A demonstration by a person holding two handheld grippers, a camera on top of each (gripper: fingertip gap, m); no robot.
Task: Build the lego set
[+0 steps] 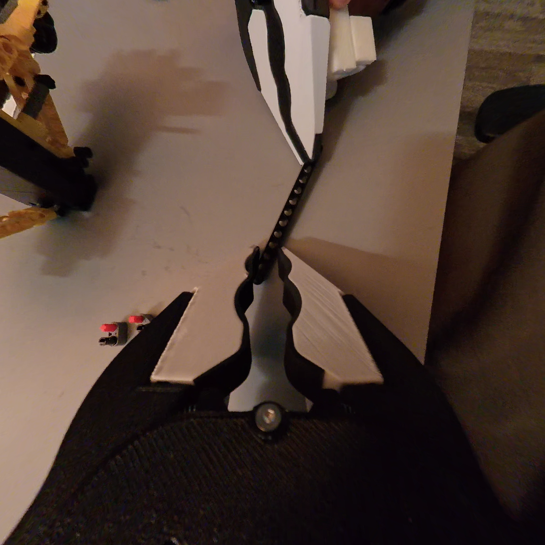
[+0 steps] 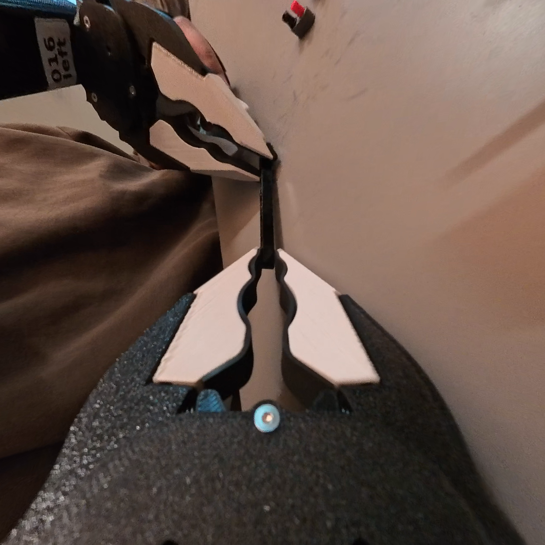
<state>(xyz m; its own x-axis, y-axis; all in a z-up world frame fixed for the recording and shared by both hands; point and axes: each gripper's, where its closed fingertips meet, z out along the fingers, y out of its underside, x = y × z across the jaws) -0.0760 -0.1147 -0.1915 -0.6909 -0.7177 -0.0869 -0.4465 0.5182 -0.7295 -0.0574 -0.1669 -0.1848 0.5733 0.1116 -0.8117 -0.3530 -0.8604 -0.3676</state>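
Note:
A long black beam with a row of holes [image 1: 292, 203] is held above the white table [image 1: 177, 177] between both grippers. My left gripper [image 1: 267, 259] is shut on its near end. My right gripper [image 1: 309, 157] comes in from the top and is shut on the far end. In the right wrist view the beam [image 2: 267, 212] shows edge-on. My right gripper [image 2: 267, 256] clamps its near end and my left gripper [image 2: 265, 156] clamps the far end.
Two small grey pieces with red pegs [image 1: 113, 331] [image 1: 140, 321] lie on the table left of my left gripper; one also shows in the right wrist view [image 2: 298, 17]. A yellow and black model [image 1: 32, 132] stands at far left. The table edge [image 1: 442, 206] and a black chair [image 1: 510, 112] are at right. Brown cloth [image 2: 88, 221] is at left. About 7 cm separates my left fingertips from my right.

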